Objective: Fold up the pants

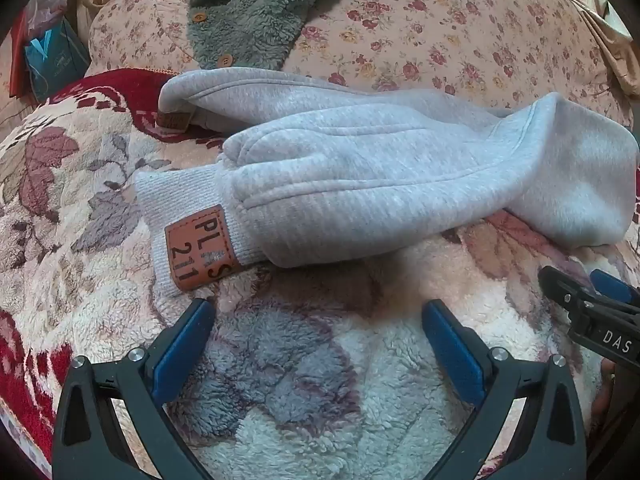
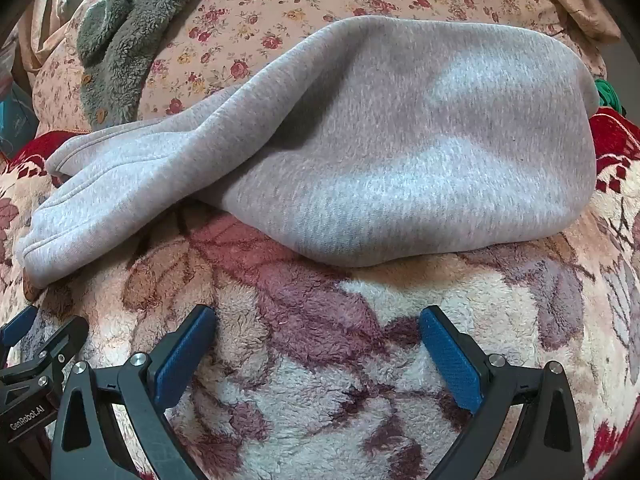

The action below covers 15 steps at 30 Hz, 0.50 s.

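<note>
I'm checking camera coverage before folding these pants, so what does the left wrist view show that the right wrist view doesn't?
Only the left wrist view shows the brown leather-look patch on the ribbed cuff and a teal box at far left. Only the right wrist view shows the wide, rounded end of the light grey fleece pants and a bit of green fabric beside it. Both show the pants lying on the floral plush blanket, the grey-green fuzzy garment behind, and an open, empty tool: left, right.
</note>
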Motion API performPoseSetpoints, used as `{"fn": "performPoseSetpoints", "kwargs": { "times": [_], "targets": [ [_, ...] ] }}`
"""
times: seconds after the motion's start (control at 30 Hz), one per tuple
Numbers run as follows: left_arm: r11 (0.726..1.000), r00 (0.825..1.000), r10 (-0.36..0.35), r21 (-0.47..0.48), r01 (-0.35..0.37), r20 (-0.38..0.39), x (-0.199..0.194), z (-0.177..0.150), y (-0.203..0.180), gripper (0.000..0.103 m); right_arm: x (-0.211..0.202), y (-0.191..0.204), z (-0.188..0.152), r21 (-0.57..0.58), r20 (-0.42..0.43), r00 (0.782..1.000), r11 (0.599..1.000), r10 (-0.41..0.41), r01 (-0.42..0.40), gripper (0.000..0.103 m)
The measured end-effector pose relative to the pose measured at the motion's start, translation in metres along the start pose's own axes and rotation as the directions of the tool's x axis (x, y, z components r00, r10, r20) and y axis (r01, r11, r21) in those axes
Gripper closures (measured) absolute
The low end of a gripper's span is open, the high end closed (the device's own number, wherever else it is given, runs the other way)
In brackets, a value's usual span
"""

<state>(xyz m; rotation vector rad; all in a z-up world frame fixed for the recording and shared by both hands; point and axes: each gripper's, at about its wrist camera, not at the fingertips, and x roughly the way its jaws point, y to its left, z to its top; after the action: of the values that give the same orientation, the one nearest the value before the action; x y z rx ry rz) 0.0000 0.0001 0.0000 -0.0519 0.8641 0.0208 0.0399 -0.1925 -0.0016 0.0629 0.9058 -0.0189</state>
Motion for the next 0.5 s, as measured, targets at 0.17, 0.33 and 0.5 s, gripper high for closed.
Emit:
{"fn": "performPoseSetpoints", "kwargs": {
  "times": [0.17, 0.33, 0.5],
  "targets": [
    [1.000, 1.000, 0.006, 0.006, -0.006, 0.000, 0.0003, 0.0001, -0.0007, 0.000, 0.0001, 0.0000, 0.0001, -0.001, -0.002, 1.000, 1.000, -0.001, 0.001, 0.000],
    [1.000, 1.000, 0.001, 0.001, -0.001, 0.002, -0.0010, -0.0003, 0.0025, 0.000, 0.0000, 0.0002, 0.0000, -0.001, -0.001, 1.000, 1.000, -0.001, 0.001, 0.000],
    [1.000, 1.000, 0.004, 0.004, -0.004, 0.002, -0.0005, -0.0003, 0.0016, 0.000, 0.0000, 0.0002, 0.0000, -0.001, -0.002, 1.000, 1.000, -0.001, 0.001, 0.000]
  ]
}}
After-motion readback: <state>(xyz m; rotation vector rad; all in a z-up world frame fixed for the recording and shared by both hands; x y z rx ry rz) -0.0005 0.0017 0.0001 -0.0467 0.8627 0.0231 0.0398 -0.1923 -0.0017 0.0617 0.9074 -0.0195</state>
